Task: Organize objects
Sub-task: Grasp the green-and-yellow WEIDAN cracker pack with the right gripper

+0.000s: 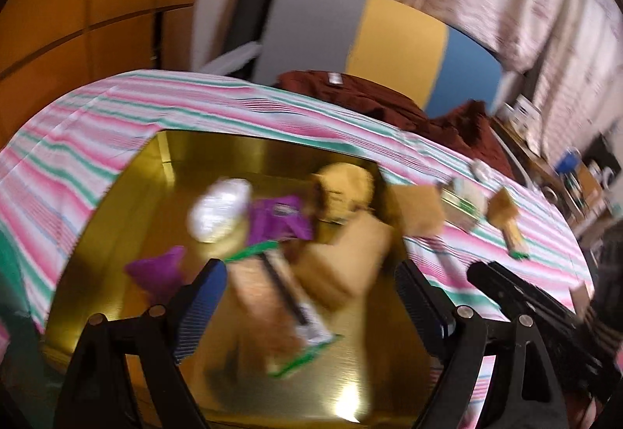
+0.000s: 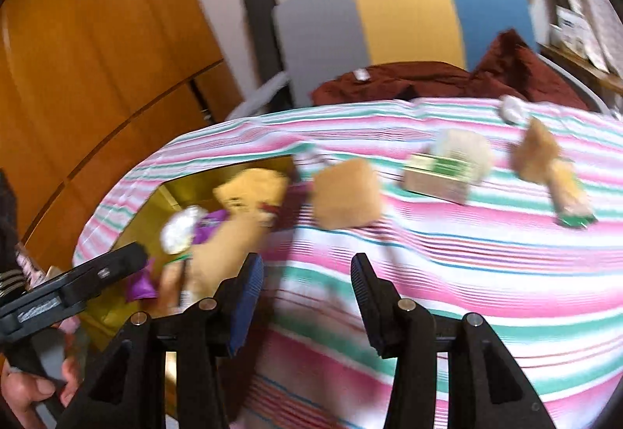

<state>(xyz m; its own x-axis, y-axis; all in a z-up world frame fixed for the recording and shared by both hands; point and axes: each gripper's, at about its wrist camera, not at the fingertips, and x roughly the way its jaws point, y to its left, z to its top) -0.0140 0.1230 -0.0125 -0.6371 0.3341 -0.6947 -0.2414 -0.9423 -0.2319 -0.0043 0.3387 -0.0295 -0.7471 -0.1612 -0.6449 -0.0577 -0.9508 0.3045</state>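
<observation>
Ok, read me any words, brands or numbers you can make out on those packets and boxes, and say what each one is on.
None can be read.
purple packet in the gold tray: a dark logo patch, blurred.
green-and-white wrapper: print smeared by motion.
green-striped box on the striped cloth: lettering too blurred.

Striped cloth ahead bare; gold tray crowded with packets.

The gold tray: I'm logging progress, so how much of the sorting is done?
Done: several snack packets already lie in the gold tray. In hand: nothing; the left claw and right claw are both empty. Left: a tan packet, a green-labelled box and more wrappers remain on the striped cloth.
</observation>
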